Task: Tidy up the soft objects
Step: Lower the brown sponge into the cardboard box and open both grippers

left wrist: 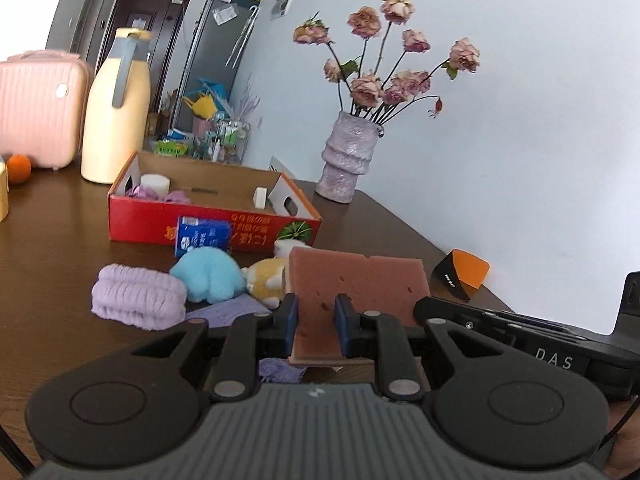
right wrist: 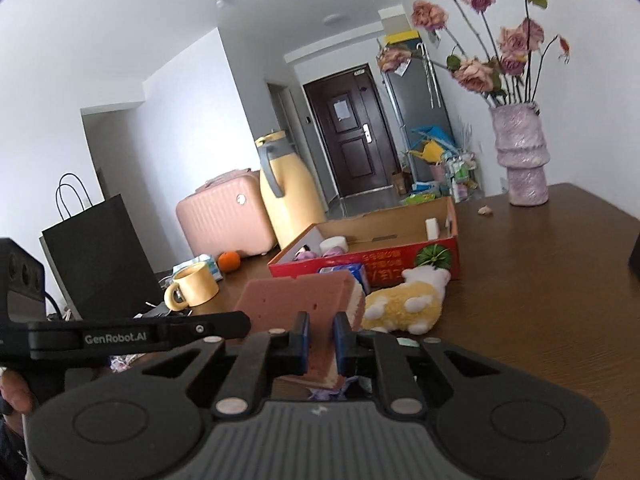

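Sponge (left wrist: 356,280), pinkish-brown and layered, is shown upright at lower centre of both wrist views, raised above the tabletop (left wrist: 48,264). It is clamped from two sides: the left tool (left wrist: 316,322) is closed on one end, the right tool (right wrist: 321,338) on the other (right wrist: 296,300). Behind it, at mid-frame, a red cardboard box (left wrist: 212,224) is seen holding a few small pale items. In front of the box, a blue plush toy (left wrist: 210,274), a yellow plush toy (left wrist: 266,278), a rolled purple towel (left wrist: 138,300) and a blue packet (left wrist: 202,236) are laid on the tabletop. A vase of dried roses (left wrist: 346,160) is placed at right.
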